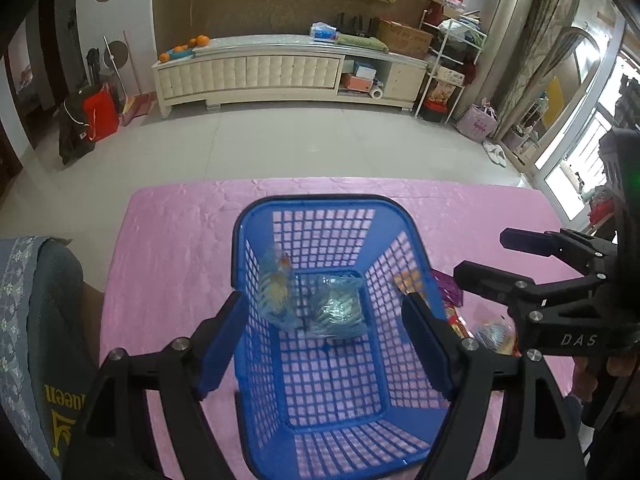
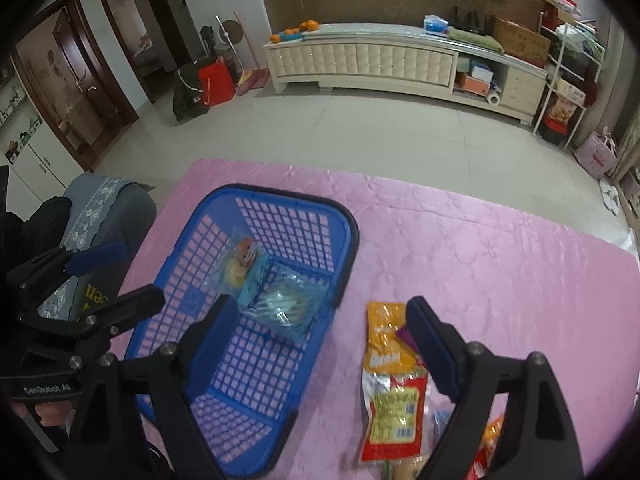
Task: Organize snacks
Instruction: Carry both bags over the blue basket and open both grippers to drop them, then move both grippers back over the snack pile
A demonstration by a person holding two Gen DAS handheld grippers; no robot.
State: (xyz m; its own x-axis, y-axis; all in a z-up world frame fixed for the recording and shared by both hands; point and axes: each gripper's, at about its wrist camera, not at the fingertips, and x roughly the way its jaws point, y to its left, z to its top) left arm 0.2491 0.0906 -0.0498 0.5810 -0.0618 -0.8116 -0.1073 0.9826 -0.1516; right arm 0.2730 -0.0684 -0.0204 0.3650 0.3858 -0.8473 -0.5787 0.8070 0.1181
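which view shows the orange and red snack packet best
The right wrist view: the orange and red snack packet lies nearly whole on the pink cloth. The left wrist view catches only slivers behind the basket wall.

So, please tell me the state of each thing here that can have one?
Blue plastic mesh basket: upright, holds two packets.
Clear blue snack packets: inside the basket.
Orange-and-red snack packet: flat on pink tablecloth, outside the basket.
Left gripper: open, empty.
Right gripper: open, empty.

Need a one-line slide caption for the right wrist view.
Open right gripper hovers over the pink mat between a blue basket holding two snack packs and an orange-red snack packet.
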